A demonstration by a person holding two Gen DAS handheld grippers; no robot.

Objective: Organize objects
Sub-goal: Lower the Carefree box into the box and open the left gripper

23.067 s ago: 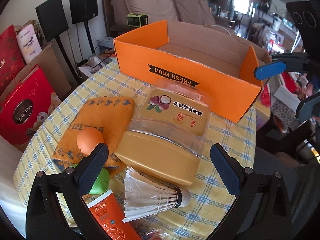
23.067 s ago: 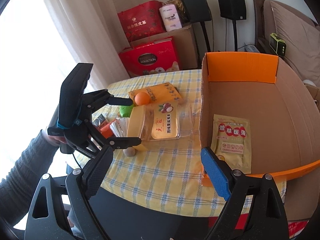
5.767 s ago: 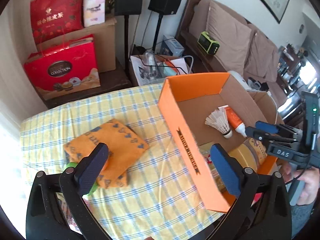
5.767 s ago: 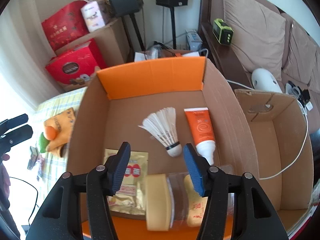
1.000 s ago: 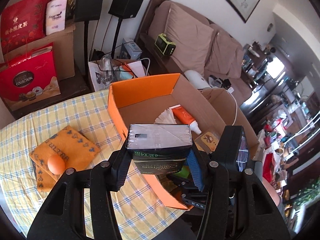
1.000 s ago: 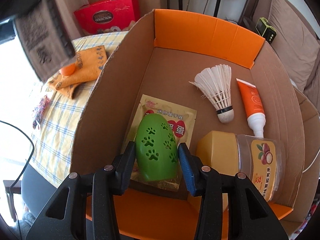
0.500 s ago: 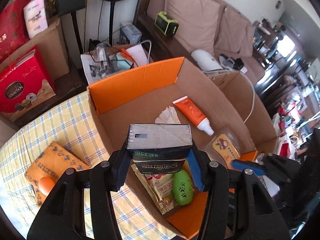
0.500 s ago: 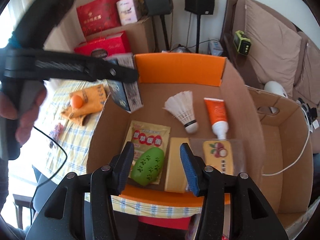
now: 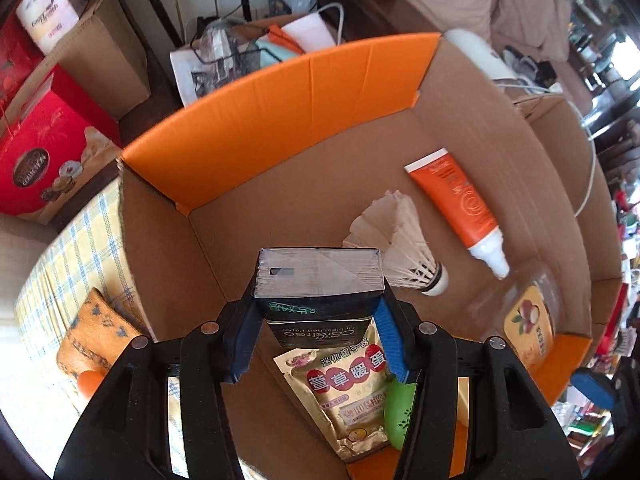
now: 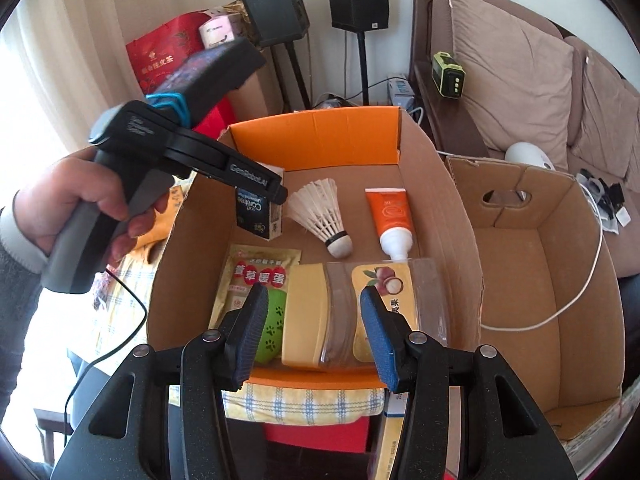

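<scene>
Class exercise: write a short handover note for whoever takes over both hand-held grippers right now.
Left hand-held gripper: shut on the dark tissue pack, held over the orange box.
Right hand-held gripper: open, holding nothing, above the box's near edge.
In the box: shuttlecock, orange tube, jar, yellow sachet, green paw-print item.
Left to do: set the pack down; the orange cloth and orange ball lie outside on the table.

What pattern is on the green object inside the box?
Darker green paw prints on the green object; the right wrist view shows it best.

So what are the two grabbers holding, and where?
The left gripper pinches the dark tissue pack by its two sides. The right gripper holds nothing.
</scene>
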